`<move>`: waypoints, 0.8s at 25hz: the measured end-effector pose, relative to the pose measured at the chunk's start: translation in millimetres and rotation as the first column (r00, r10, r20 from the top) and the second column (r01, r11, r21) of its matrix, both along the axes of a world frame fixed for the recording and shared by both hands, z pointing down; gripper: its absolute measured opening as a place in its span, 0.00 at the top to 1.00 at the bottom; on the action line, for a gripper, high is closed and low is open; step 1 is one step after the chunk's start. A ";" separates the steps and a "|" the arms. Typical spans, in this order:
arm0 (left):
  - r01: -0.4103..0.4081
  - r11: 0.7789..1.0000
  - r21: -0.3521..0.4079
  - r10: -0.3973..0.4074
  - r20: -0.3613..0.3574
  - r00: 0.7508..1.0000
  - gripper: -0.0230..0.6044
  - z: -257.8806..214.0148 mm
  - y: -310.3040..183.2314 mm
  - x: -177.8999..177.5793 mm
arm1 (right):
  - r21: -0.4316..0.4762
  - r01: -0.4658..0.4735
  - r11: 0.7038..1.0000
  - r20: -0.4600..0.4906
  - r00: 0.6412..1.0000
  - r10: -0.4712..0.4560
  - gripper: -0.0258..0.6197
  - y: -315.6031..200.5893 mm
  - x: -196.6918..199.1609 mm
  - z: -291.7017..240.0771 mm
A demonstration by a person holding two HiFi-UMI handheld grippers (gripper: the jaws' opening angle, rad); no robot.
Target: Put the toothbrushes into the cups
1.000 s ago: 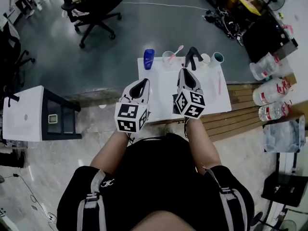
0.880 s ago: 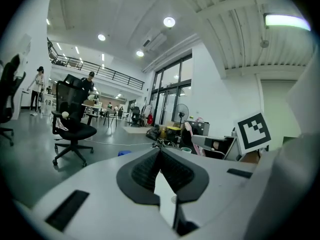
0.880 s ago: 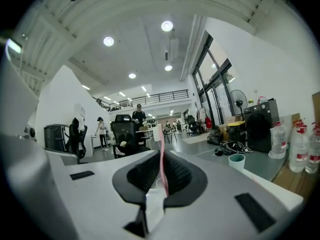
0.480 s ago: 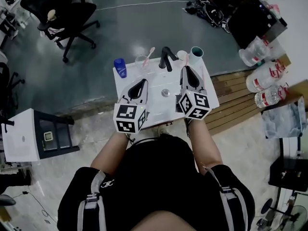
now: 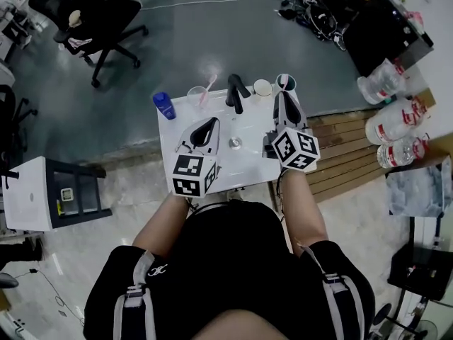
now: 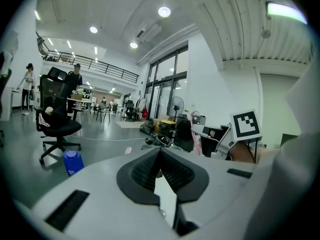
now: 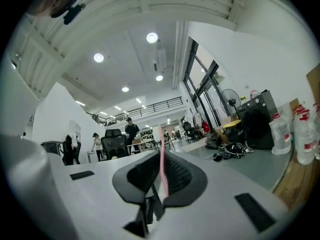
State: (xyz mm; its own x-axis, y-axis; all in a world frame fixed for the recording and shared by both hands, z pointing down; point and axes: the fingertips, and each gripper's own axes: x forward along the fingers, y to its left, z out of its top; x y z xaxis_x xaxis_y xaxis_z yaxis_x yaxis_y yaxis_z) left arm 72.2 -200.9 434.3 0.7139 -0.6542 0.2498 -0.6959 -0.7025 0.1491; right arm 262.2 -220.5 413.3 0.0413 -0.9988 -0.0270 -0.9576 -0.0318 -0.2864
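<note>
The white sink top (image 5: 177, 129) carries a clear cup (image 5: 195, 93) with a pink toothbrush (image 5: 207, 88) in it, a white cup (image 5: 262, 87) and a teal cup (image 5: 285, 82) along its far edge. My right gripper (image 5: 282, 99) hovers just before the teal cup. In the right gripper view it (image 7: 161, 164) is shut on a thin pink toothbrush (image 7: 161, 154) that stands upright between the jaws. My left gripper (image 5: 209, 123) is over the basin's left side. Its jaws (image 6: 159, 156) are shut with nothing between them.
A black faucet (image 5: 236, 92) stands between the clear and white cups, and a blue bottle (image 5: 163, 105) sits at the far left corner. The drain (image 5: 234, 143) lies between the grippers. Office chairs (image 5: 92, 9), a side table (image 5: 42, 193) and water jugs (image 5: 393, 122) surround the sink.
Both grippers have moved toward the far edge of the sink. The right one now reaches up to the teal and white cups, and the sink sits more centred under my head.
</note>
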 end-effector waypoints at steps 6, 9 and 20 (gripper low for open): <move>0.057 0.998 -0.019 -0.057 0.010 0.998 0.94 10.9 -20.9 15.3 | 0.018 0.047 0.999 0.054 0.997 -0.048 0.90 -42.9 27.1 7.0; 0.087 0.996 -0.026 -0.087 0.015 0.996 0.94 16.4 -32.2 17.7 | 0.023 0.064 0.998 0.080 0.995 -0.066 0.90 -67.2 35.9 13.1; 0.211 0.975 -0.065 -0.208 0.041 0.977 0.94 38.9 -60.6 1.4 | -0.020 0.101 0.995 0.147 0.984 -0.097 0.90 -139.8 49.7 50.2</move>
